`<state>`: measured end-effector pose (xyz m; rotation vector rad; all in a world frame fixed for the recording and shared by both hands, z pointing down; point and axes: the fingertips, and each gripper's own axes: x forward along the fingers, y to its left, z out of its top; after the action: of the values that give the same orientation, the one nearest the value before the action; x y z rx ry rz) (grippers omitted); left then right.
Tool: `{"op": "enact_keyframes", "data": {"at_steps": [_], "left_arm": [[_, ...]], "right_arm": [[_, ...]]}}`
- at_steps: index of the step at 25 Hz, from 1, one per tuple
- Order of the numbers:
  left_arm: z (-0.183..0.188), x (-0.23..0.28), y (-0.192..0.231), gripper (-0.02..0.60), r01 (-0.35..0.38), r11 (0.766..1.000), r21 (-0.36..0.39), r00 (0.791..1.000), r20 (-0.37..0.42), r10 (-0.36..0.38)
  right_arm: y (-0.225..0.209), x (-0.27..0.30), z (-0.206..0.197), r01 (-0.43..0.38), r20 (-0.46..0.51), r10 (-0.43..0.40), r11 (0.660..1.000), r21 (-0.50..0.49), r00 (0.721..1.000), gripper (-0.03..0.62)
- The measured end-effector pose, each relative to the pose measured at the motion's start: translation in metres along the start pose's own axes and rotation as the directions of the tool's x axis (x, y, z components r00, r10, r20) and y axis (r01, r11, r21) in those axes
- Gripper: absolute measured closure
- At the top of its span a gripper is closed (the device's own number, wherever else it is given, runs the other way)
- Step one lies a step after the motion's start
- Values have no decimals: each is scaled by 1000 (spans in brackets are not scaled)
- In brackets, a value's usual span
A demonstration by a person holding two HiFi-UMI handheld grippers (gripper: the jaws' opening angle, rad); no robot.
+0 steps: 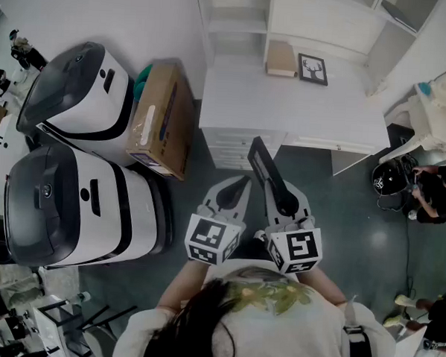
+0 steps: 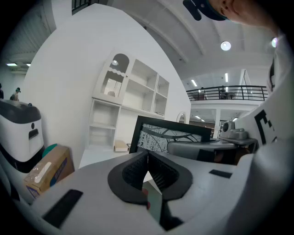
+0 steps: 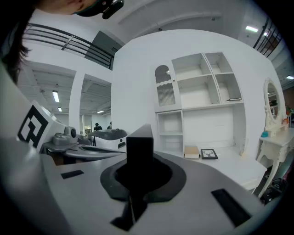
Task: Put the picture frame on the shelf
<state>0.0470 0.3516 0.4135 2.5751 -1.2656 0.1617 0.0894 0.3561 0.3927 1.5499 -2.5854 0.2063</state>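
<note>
A black picture frame [image 1: 263, 166] with a dark patterned print [image 2: 171, 136] is held up over the floor, in front of the white desk. My right gripper [image 1: 282, 200] is shut on the frame's lower part; in the right gripper view the frame [image 3: 139, 149] stands edge-on between the jaws. My left gripper [image 1: 236, 188] is beside it on the left, with its jaws shut [image 2: 147, 169] and nothing between them. The white shelf unit [image 1: 239, 22] rises at the back of the desk [image 1: 286, 110], and its compartments [image 3: 202, 89] look bare.
A small framed deer picture [image 1: 312, 68] and a tan box [image 1: 281, 59] sit on the desk. A cardboard box [image 1: 163, 119] and two large white-and-black machines [image 1: 80, 196] stand at the left. At the right are a white dressing table [image 1: 435, 110] and a crouching person [image 1: 435, 189].
</note>
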Motion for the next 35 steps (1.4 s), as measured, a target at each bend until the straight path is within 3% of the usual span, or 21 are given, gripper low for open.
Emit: {"op": "enact_keyframes", "data": {"at_steps": [13,22,35], "left_arm": [[-17,-15,38,551,6,1000,-30,1000,8,-6],[-34,-6,49,551,23,999,-40,999,-34,-24],[4,65,84,551,1,1000,17,999,-40,0]], "right_arm": [[27,18,-14,5,-39,-5,1000,-1,999,557],[22,31,-32,30,-87,-28,999,24,996,557],[-30,102,-4,5,-37,-3,999,48,999,557]]}}
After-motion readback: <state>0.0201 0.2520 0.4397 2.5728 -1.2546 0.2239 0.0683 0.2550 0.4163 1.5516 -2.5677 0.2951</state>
